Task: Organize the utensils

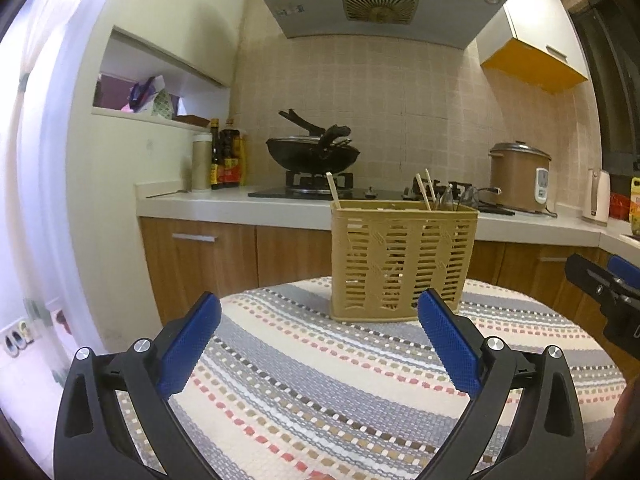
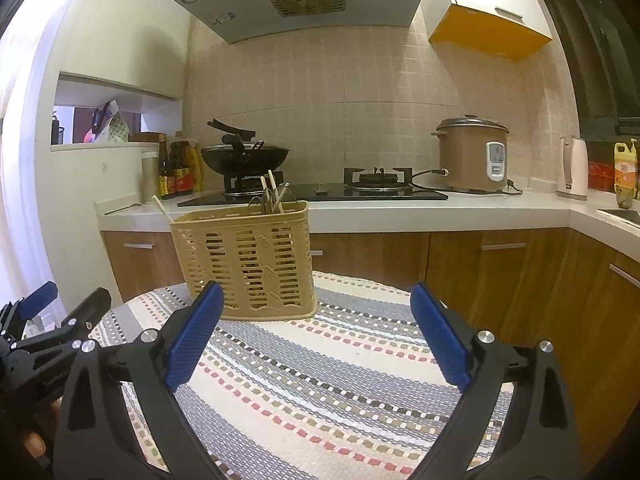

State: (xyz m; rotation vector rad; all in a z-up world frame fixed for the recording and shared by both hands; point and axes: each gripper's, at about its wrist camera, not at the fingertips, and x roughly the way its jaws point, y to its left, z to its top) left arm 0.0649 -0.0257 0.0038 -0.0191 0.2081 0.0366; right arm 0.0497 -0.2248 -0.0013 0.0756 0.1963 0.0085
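Note:
A tan slotted plastic utensil basket (image 1: 402,264) stands upright at the far side of a round table with a striped woven cloth (image 1: 320,380). Chopsticks (image 1: 333,190) and metal utensils (image 1: 448,198) stick out of its top. It also shows in the right wrist view (image 2: 248,264), with chopsticks (image 2: 274,192) in it. My left gripper (image 1: 320,328) is open and empty, just short of the basket. My right gripper (image 2: 316,320) is open and empty, to the right of the basket. No loose utensils show on the cloth.
Behind the table runs a kitchen counter (image 2: 400,210) with a gas hob, a black wok (image 2: 244,158), sauce bottles (image 2: 176,172), a rice cooker (image 2: 472,156) and a white kettle (image 2: 574,168). The other gripper shows at each view's edge (image 1: 604,292) (image 2: 48,320).

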